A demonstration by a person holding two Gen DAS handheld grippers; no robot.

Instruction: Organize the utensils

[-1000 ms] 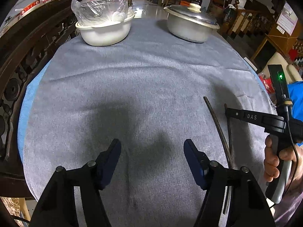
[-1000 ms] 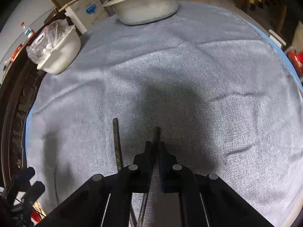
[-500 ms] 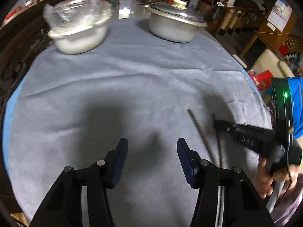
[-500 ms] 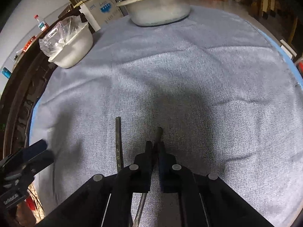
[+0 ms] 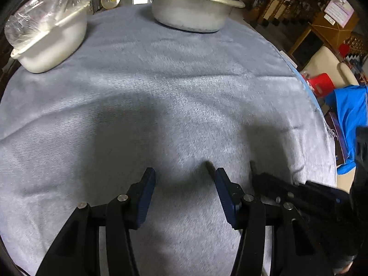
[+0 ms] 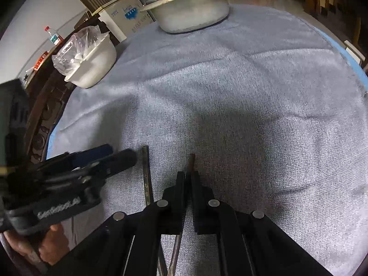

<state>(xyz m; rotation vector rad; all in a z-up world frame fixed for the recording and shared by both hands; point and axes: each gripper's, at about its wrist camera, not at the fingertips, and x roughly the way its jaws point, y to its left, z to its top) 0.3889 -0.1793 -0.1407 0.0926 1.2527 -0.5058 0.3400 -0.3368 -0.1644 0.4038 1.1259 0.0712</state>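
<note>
Two thin dark chopsticks are in play: one chopstick (image 6: pixel 191 161) is pinched between the closed fingers of the right gripper (image 6: pixel 188 179), the second chopstick (image 6: pixel 147 174) lies on the grey cloth (image 6: pixel 253 92) just to its left. The left gripper (image 5: pixel 184 184), jaws wide and empty, hangs beside that one. Pairing looks barely begun. Beyond: one lidded metal pot (image 6: pixel 188 7), one white plastic-wrapped bowl (image 6: pixel 92 62).

Grey tablecloth (image 5: pixel 184 92) with fine woven ribbing, silver metal pot (image 5: pixel 191 11), cream-white bowl (image 5: pixel 53 43) under clear plastic wrap, dark brown chopsticks (image 6: pixel 147 174), black grippers with navy-blue pads (image 5: pixel 145 197)
</note>
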